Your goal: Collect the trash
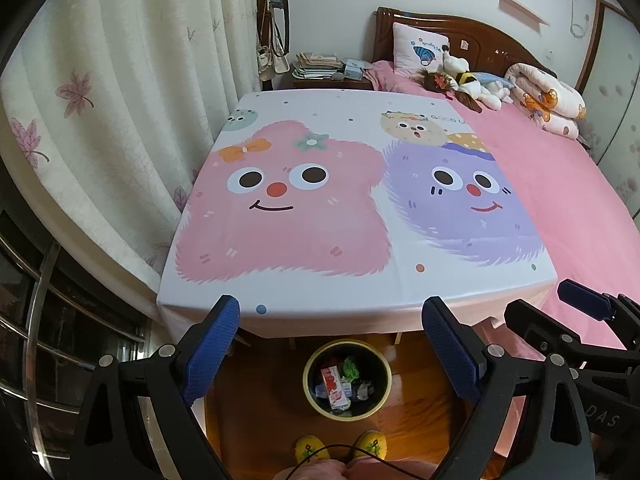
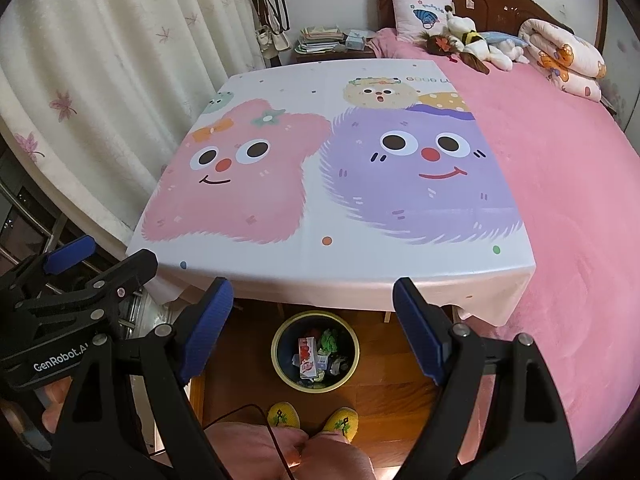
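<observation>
A round yellow-rimmed bin [image 1: 310, 394] [image 2: 277, 364] stands on the wooden floor under the table's near edge. It holds a red and white carton [image 1: 334, 388] [image 2: 307, 354], a green crumpled wrapper [image 1: 350, 368] [image 2: 329, 339] and other scraps. My left gripper [image 1: 335, 322] is open above the bin, with nothing between its blue pads. My right gripper [image 2: 310, 298] is open too and holds nothing. The right gripper [image 1: 552, 306] shows at the right edge of the left wrist view. The left gripper [image 2: 104, 256] shows at the left edge of the right wrist view.
A table with a cartoon-print cloth [image 1: 320, 208] [image 2: 320, 168] fills the middle. A pink bed [image 1: 568, 200] [image 2: 560, 184] with plush toys and a rolled quilt lies to the right. A curtain [image 1: 120, 100] hangs at the left. Yellow slippers [image 1: 340, 446] [image 2: 312, 418] stand by the bin.
</observation>
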The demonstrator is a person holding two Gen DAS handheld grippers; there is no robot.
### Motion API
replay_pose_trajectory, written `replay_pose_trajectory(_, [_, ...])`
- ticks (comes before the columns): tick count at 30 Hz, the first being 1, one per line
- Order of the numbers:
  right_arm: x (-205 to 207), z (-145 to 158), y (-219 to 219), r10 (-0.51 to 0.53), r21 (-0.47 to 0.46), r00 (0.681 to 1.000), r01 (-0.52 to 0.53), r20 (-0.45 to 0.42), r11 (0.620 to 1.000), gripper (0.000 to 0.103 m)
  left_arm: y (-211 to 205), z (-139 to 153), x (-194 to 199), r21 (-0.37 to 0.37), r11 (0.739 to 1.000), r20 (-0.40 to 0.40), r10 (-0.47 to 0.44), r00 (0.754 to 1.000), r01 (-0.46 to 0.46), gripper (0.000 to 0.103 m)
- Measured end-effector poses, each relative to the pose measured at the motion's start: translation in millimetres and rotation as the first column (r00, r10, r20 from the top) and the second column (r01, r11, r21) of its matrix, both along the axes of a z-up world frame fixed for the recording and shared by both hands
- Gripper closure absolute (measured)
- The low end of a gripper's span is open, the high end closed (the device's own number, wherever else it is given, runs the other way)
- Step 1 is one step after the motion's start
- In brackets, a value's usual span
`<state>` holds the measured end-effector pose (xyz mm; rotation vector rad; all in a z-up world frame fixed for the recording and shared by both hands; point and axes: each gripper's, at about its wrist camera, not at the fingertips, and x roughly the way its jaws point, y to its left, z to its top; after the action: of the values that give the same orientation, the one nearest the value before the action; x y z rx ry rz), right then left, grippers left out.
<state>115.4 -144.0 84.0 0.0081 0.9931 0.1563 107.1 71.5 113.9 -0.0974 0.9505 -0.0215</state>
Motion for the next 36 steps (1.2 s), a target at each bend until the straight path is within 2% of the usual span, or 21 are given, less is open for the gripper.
replay_pose_trajectory(36, [-4.5,-30.5,-7.8,0.002,0.034,0.997,0.001,-0.079,0.999,0.023,3.0,-32.2,-6.6,0.045,0.999,-0.059,-0.018,0.998,0.021,0.010])
